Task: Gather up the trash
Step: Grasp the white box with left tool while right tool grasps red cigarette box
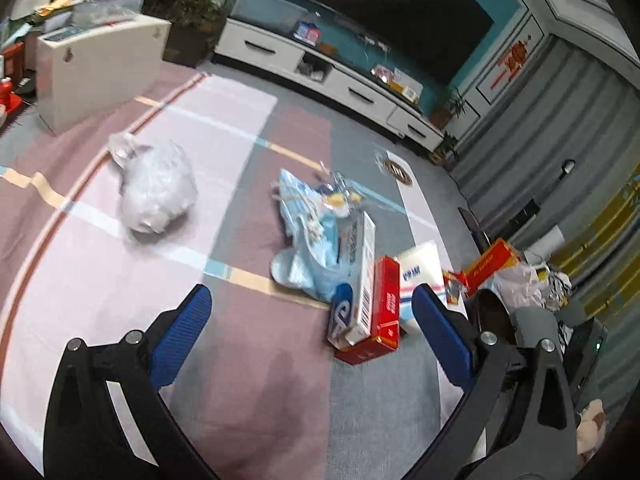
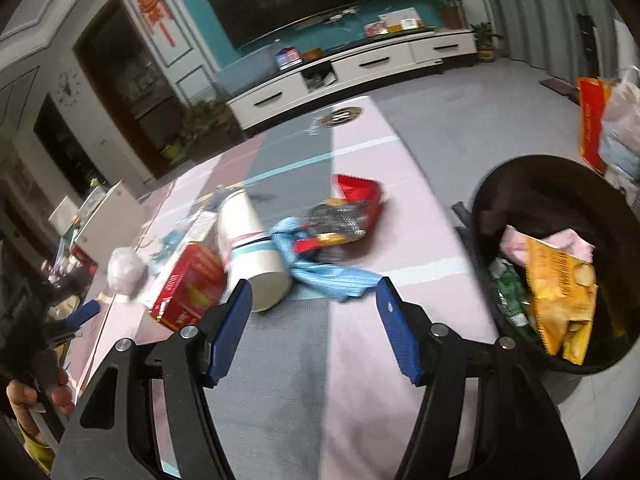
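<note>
Trash lies on a striped rug [image 1: 248,360]. In the left wrist view I see a white knotted bag [image 1: 158,192], a pale blue wrapper [image 1: 308,240], a white toothpaste box [image 1: 354,280], a red box [image 1: 380,312] and a white tissue pack [image 1: 420,276]. My left gripper [image 1: 312,300] is open and empty, above the rug just before the boxes. In the right wrist view, my right gripper [image 2: 314,296] is open and empty in front of a blue wrapper [image 2: 324,268], the white pack [image 2: 250,248], the red box [image 2: 188,284] and a red snack bag [image 2: 344,212]. A black bin [image 2: 560,264] at right holds a yellow bag [image 2: 560,296].
A white TV cabinet [image 2: 360,68] and a dark TV stand along the far wall. A white box [image 1: 96,68] stands at the rug's far left. A red carton and plastic bags [image 2: 612,128] stand behind the bin. The left gripper's blue finger [image 2: 84,314] shows at left.
</note>
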A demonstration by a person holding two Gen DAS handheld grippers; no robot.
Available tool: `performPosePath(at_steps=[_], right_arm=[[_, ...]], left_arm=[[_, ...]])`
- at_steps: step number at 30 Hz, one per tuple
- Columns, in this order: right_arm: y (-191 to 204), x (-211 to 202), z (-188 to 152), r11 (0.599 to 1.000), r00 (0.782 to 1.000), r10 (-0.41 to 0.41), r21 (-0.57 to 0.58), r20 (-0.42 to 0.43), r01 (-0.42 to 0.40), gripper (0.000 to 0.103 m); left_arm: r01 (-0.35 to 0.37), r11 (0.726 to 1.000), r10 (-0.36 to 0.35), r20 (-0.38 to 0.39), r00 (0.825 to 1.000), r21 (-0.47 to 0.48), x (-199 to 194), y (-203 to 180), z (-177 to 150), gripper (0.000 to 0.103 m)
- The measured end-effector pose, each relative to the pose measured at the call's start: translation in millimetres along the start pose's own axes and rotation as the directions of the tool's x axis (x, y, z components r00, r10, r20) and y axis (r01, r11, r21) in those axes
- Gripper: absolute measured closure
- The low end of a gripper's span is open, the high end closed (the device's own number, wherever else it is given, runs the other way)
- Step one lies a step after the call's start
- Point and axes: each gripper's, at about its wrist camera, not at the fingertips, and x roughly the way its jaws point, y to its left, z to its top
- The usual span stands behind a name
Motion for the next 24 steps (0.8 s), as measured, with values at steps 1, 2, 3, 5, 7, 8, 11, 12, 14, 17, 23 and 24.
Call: performPosePath(at_steps=[1, 2, 3, 5, 7, 8, 11, 12, 14, 17, 23, 24], right_arm=[[4.7, 2.4, -0.3, 1.000, 1.000, 0.014, -0.008, -0.004, -0.014, 0.039], [12.0, 6.0, -0.7, 0.999, 0.999, 0.042, -0.016, -0.014, -0.042, 0.039], [18.2, 8.1, -1.8, 0.998, 0.998, 0.065, -0.021, -0.022, -0.065, 0.039], [32.0, 12.2, -4.7, 0.992, 0.993, 0.115, -0.038, -0.039, -0.117, 0.039], [47.6, 16.6, -8.6, 0.985, 0.985, 0.158, -0.059, -0.062, -0.162, 0.039], [54.1, 18.6, -10.0, 0.982, 0.983, 0.171, -0.069, -0.071, -0.176, 0.039], [76.7, 29.8, -17.4, 0.974, 0.975, 0.197, -0.091, -0.100, -0.207, 0.039], [82.9, 34.2, -18.9, 0.972, 0.973, 0.205, -0.093, -0.109, -0.215, 0.039], [92.5, 40.3, -20.6, 0.971, 0.971, 0.208, -0.094, -0.115, -0.219, 0.039], [106.2, 52.8, -21.3, 0.971, 0.969, 0.217, -0.080, -0.117, -0.227, 0.041], [105.7, 72.5, -24.7, 0.989, 0.978, 0.130, -0.044, -0.161, -0.138, 0.059], [103.1, 70.6, -24.9, 0.991, 0.980, 0.120, -0.042, -0.158, -0.129, 0.060]], left_arm=[[0.014, 1.000, -0.014, -0.015, 1.000, 0.007, 2.8, -1.5, -2.4, 0.003], [0.023, 1.000, -0.023, -0.025, 0.999, 0.013, 5.4, -5.8, -3.9, 0.003], [0.034, 0.999, -0.033, -0.035, 0.999, 0.018, 8.2, -7.5, -5.1, 0.003], [0.045, 0.999, -0.044, -0.046, 0.998, 0.020, 12.1, -8.3, -7.9, 0.003], [0.054, 0.999, -0.054, -0.057, 0.997, -0.001, 16.5, -4.5, -9.3, 0.004], [0.063, 0.998, -0.064, -0.063, 0.996, -0.019, 17.2, -1.5, -9.4, 0.006], [0.082, 0.995, -0.085, -0.068, 0.994, -0.052, 16.6, 4.9, -7.8, 0.017], [0.074, 0.996, -0.077, -0.063, 0.995, -0.050, 14.9, 6.2, -7.4, 0.017], [0.061, 0.997, -0.064, -0.056, 0.996, -0.049, 11.7, 8.8, -6.7, 0.017], [0.045, 0.998, -0.047, -0.054, 0.997, -0.037, 9.6, 12.5, -6.2, 0.017], [0.013, 0.999, -0.009, -0.072, 0.997, 0.044, 14.0, 9.2, -7.6, 0.017], [0.011, 0.998, -0.006, -0.076, 0.997, 0.057, 15.5, 7.8, -8.0, 0.017]])
